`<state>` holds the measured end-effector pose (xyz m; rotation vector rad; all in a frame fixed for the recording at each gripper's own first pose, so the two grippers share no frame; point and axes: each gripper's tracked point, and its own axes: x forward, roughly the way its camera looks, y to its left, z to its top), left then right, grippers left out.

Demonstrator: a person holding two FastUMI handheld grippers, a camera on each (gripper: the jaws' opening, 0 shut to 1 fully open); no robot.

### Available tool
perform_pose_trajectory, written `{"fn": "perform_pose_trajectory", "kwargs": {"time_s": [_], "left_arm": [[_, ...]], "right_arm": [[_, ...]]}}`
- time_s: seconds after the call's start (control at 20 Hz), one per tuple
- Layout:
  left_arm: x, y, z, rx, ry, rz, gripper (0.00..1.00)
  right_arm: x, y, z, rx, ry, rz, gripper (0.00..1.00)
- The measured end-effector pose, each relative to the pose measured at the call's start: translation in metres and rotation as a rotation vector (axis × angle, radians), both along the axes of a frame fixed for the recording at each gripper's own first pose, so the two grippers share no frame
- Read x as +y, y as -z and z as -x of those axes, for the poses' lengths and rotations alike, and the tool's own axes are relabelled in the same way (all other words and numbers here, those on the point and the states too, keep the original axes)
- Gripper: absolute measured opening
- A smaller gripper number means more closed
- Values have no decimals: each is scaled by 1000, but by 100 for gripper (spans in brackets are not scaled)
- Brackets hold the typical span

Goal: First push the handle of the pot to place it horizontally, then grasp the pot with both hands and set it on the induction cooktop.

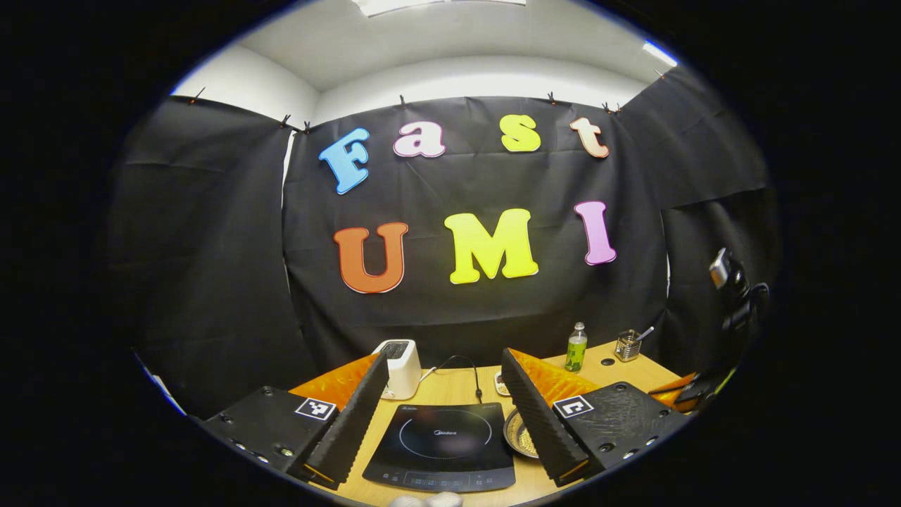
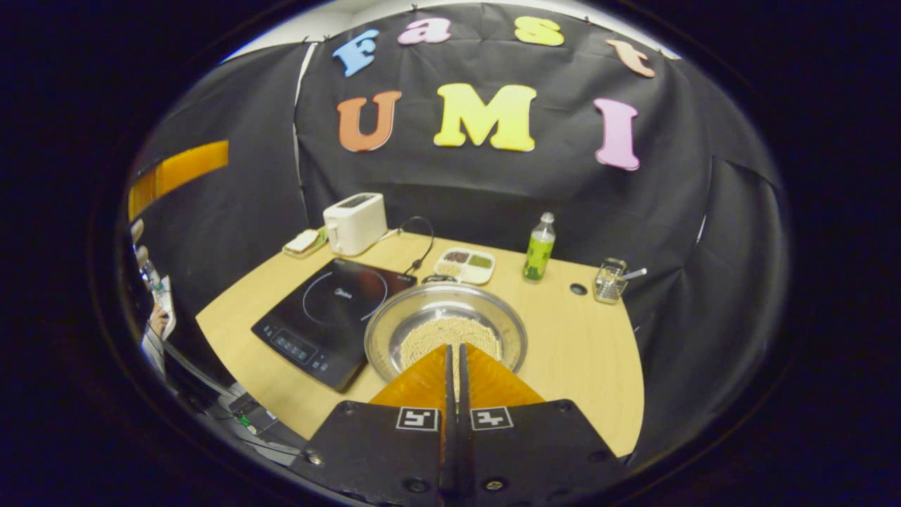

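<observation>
Both your grippers hang above the table (image 2: pixel 577 338). Your right gripper (image 2: pixel 455 359), fingers pressed together, points at the pot (image 2: pixel 445 327) just beside the induction cooktop (image 2: pixel 331 310); your left gripper (image 1: pixel 443 394), fingers spread wide, frames that cooktop.

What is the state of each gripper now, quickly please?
Left gripper: open, holding nothing, above the cooktop.
Right gripper: closed, holding nothing, over the near rim of the pot.
</observation>
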<state>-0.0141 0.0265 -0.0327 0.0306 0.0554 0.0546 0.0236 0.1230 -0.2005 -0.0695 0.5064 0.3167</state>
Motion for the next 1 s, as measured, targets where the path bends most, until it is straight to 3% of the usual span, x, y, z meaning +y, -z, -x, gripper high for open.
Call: {"fn": "perform_pose_trajectory", "kwargs": {"time_s": [0.25, 0.45, 0.5, 1.0], "left_arm": [[3, 2, 13, 13, -29, -5, 96], [5, 10, 23, 40, -51, -1, 96], [7, 13, 26, 46, -59, -3, 96], [16, 20, 34, 65, -96, -18, 96]], "right_arm": [[22, 76, 6, 156, -68, 35, 0], [40, 115, 10, 250, -115, 48, 4], [44, 121, 10, 264, -124, 54, 0], [26, 146, -1, 311, -99, 69, 4]]}}
